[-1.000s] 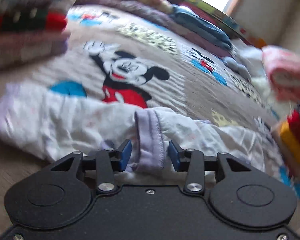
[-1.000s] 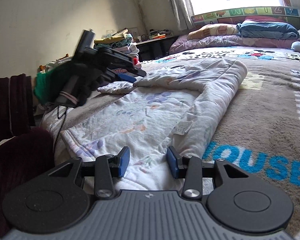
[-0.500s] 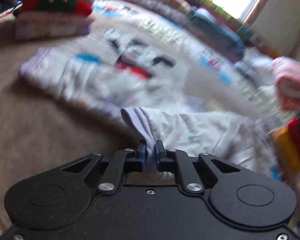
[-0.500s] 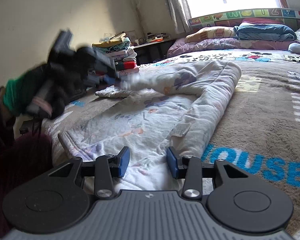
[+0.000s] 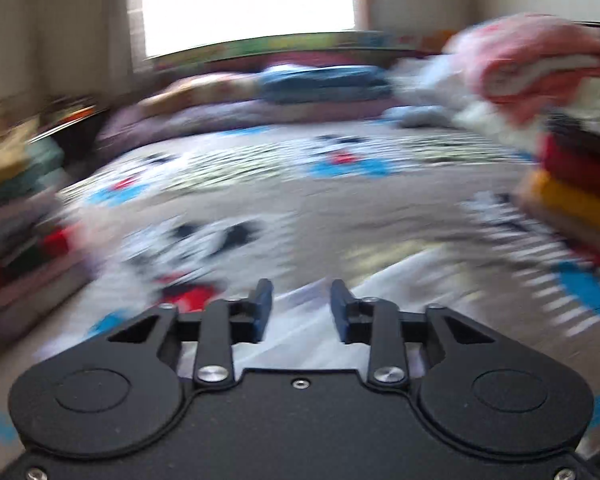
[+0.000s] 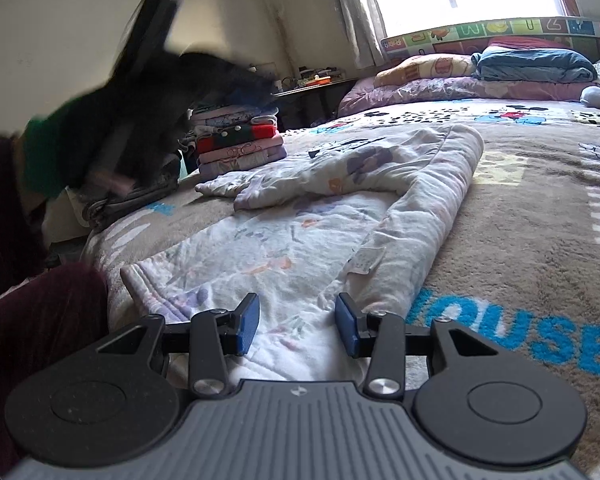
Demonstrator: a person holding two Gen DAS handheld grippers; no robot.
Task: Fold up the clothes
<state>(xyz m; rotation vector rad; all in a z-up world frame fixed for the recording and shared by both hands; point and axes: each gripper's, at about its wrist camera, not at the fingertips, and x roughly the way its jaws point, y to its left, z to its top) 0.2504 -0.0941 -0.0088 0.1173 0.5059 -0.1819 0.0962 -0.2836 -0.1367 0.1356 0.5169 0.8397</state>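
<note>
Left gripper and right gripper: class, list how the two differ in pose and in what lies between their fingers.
The left gripper is raised, blurred, above the folded clothes stack; the right gripper sits low over the white garment. The left one's jaws, just reopened, are narrower apart than the right's. Both are open, gripping nothing.

Cartoon-print bed (image 6: pixel 532 240) under white quilted garment (image 6: pixel 300 240)

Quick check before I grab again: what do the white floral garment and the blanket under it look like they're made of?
White floral garment: looks like soft, lightly padded cotton knit, matte; it creases softly and its folded edge stands thick, with a sewn-in label showing. Exact fibre unclear.

Blanket: looks like plush fleece, probably synthetic; a fuzzy, tufted pile shows across the tan ground and the blue letters.
</note>
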